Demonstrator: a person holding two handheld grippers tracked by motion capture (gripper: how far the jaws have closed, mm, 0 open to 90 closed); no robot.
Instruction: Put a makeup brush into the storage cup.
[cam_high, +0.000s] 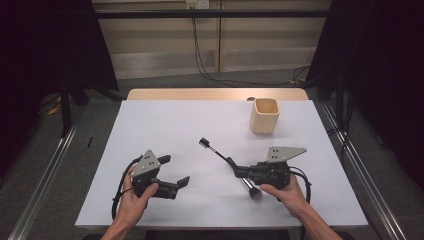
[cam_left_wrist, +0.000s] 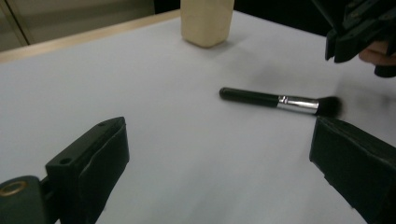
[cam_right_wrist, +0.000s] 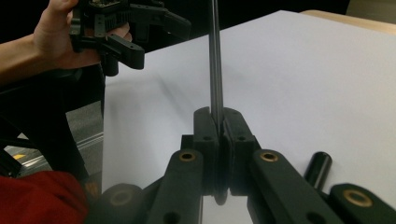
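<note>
1. The right gripper (cam_high: 237, 170) has its jaws pressed together on a thin dark wand (cam_high: 217, 152); the right gripper view shows the slim shaft (cam_right_wrist: 215, 60) pinched between the 2 pads and running straight away from them
2. In the high view the wand slants up and left from the jaws, its small dark head over the white table (cam_high: 165, 130)
3. A makeup brush (cam_left_wrist: 280, 100) with a black handle, silver ferrule and dark bristles lies flat on the table, just beside the right gripper
4. The left gripper (cam_high: 175, 170) has its jaws spread wide, with nothing between them, at the table's near left
5. A pale wooden cup (cam_high: 264, 115) stands upright at the far right, well apart from both grippers
</note>
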